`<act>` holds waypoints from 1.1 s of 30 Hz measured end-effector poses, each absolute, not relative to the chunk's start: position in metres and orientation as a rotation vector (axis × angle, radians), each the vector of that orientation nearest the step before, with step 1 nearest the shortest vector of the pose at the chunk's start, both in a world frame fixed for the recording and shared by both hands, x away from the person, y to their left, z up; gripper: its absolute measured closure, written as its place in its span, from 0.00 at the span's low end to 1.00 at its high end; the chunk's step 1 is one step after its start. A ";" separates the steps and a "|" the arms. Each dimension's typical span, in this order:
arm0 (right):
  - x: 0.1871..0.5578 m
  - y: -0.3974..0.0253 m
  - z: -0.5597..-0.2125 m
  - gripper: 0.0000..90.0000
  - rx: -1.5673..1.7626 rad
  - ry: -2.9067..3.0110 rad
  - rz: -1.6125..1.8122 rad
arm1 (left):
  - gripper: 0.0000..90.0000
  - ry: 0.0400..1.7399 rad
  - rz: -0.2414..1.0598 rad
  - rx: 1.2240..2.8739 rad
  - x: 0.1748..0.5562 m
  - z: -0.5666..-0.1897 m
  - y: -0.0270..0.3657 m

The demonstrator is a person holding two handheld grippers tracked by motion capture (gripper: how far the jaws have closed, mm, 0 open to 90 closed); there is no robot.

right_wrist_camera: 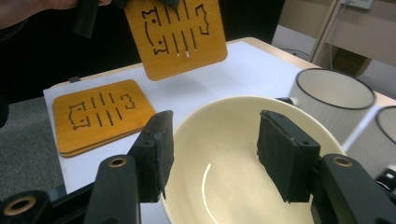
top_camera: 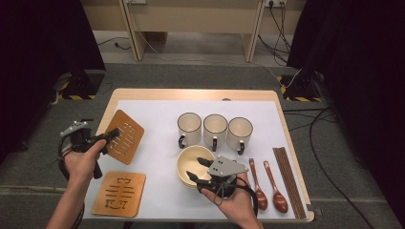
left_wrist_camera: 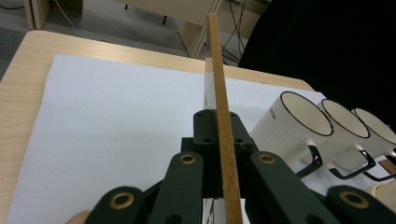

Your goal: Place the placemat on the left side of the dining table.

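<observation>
Nearest to us, taking the cream bowl (top_camera: pixel 192 164) as our landmark, we hold the right gripper (top_camera: pixel 202 170) at the bowl's near rim. Its fingers (right_wrist_camera: pixel 155 149) stand wide apart over the bowl's hollow, gripping nothing. A flat wooden trivet (top_camera: pixel 119 193) lies on the white sheet to the bowl's left, at the near edge of the surface (top_camera: pixel 200 94); its cut-out slots and curved marks form no writing we can read. Two brown wooden spoons (top_camera: pixel 267 183) lie to the bowl's right, with dark chopsticks (top_camera: pixel 288 179) beyond them. Further left of the bowl, our left gripper (top_camera: pixel 112 135) has its fingers clamped on the edge of a second trivet (top_camera: pixel 125 136), lifted and tilted. Behind the bowl stand three white mugs (top_camera: pixel 215 131) in a row, without readable labels.
</observation>
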State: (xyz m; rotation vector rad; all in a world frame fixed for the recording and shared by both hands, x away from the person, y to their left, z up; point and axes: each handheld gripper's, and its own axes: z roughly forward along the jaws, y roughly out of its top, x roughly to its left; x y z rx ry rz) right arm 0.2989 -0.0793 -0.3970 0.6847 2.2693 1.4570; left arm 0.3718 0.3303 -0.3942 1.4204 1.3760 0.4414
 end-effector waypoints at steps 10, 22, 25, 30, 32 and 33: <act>0.298 -0.106 -0.397 0.51 0.757 2.204 1.451 | 0.95 1.380 0.446 1.433 0.388 -0.391 0.325; 0.296 -0.143 -0.398 0.48 0.848 2.112 1.418 | 0.95 1.405 0.457 1.443 0.414 -0.394 0.316; 0.296 -0.148 -0.398 0.48 0.861 2.100 1.418 | 0.95 1.409 0.463 1.446 0.418 -0.394 0.315; 0.296 -0.159 -0.400 0.48 0.898 2.076 1.416 | 0.95 1.428 0.472 1.439 0.428 -0.396 0.314; 0.296 -0.161 -0.401 0.48 0.902 2.070 1.414 | 0.95 1.437 0.478 1.435 0.433 -0.397 0.313; 0.296 -0.161 -0.401 0.48 0.902 2.070 1.414 | 0.95 1.442 0.480 1.437 0.435 -0.397 0.313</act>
